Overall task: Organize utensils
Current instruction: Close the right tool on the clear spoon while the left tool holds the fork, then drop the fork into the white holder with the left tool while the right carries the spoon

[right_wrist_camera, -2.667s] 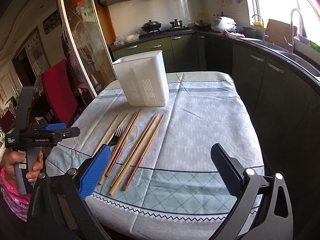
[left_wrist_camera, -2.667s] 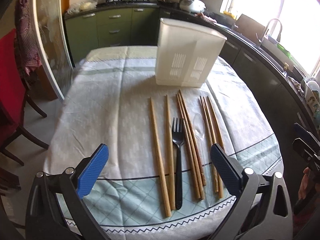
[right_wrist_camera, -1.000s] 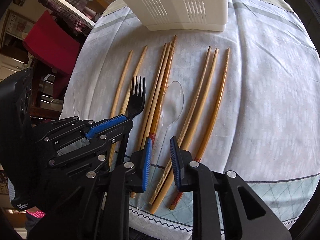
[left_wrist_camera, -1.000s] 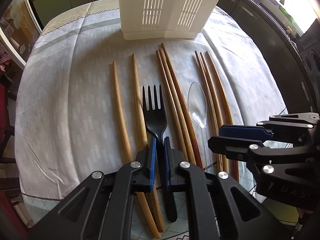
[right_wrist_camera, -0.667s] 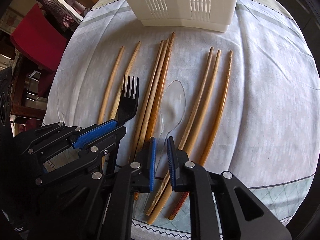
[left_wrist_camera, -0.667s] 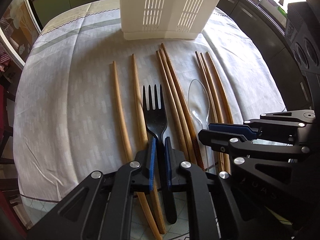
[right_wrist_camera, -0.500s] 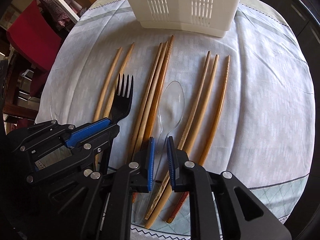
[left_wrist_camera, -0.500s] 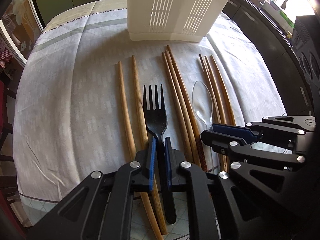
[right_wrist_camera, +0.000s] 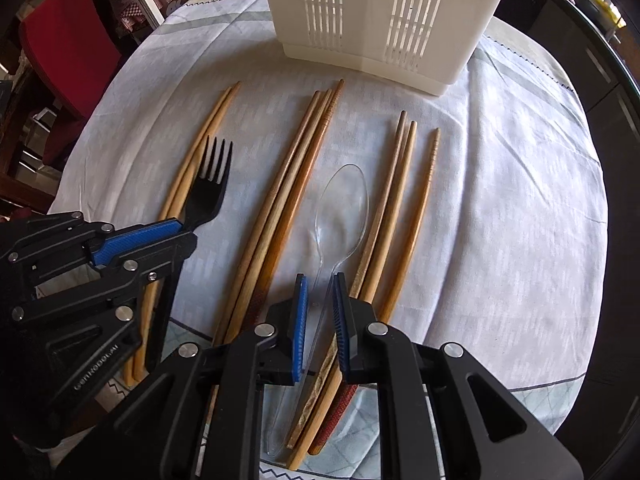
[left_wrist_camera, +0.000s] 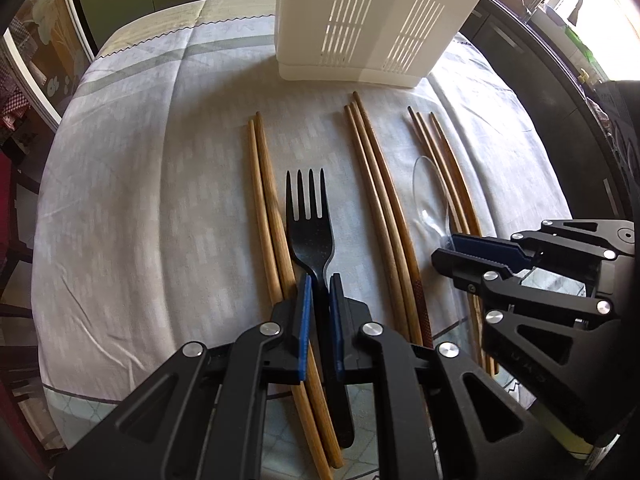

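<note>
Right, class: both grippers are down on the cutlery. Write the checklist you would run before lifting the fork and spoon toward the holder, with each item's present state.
1. Left gripper shut on the black fork: ok.
2. Right gripper, jaws just closing, shut on the clear spoon: ok.
3. Chopsticks outside both jaws: ok.
4. The two grippers apart: ok.
5. White holder upright: ok.
6. Holder's compartments free: cannot tell.

The black fork [left_wrist_camera: 308,236] looks like speckled, slightly glossy plastic, and the clear spoon [right_wrist_camera: 340,216] like glassy transparent plastic. The long tan chopsticks [left_wrist_camera: 376,208] are smooth wood, some with ribbed tips. The slotted white utensil holder [right_wrist_camera: 384,12] is matt plastic on a pale woven tablecloth [left_wrist_camera: 160,200].
</note>
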A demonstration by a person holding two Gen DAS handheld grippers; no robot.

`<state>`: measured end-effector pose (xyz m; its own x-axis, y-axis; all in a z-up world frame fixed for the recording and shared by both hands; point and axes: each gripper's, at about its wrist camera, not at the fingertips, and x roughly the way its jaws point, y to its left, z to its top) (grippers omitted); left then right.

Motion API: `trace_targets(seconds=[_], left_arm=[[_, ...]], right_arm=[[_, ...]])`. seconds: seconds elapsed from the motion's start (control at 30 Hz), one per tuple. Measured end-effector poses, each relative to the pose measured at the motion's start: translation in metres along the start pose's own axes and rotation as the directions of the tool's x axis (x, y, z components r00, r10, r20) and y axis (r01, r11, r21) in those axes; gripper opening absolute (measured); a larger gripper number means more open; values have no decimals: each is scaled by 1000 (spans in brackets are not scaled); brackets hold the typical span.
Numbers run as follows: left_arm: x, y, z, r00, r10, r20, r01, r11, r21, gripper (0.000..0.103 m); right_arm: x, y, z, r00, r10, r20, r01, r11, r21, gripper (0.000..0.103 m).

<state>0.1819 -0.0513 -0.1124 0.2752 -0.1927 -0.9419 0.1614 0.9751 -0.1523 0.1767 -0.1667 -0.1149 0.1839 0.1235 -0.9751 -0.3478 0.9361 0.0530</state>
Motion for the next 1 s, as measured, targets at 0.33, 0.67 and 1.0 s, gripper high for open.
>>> trace_targets(seconds=[0.33, 0.67, 1.0], left_arm=[[2, -3, 5, 1000, 29, 7, -29, 1000, 6, 10], [-43, 0, 4, 984, -53, 172, 55, 998, -9, 8], [-158, -11, 79, 798, -132, 589, 144, 989, 26, 8]], right_arm=[[0, -2, 1, 1000, -11, 9, 11, 1000, -25, 13], [-44, -43, -10, 971, 169, 168, -186, 979, 88, 9], [-107, -86, -36, 854, 298, 426, -369, 925, 93, 10]])
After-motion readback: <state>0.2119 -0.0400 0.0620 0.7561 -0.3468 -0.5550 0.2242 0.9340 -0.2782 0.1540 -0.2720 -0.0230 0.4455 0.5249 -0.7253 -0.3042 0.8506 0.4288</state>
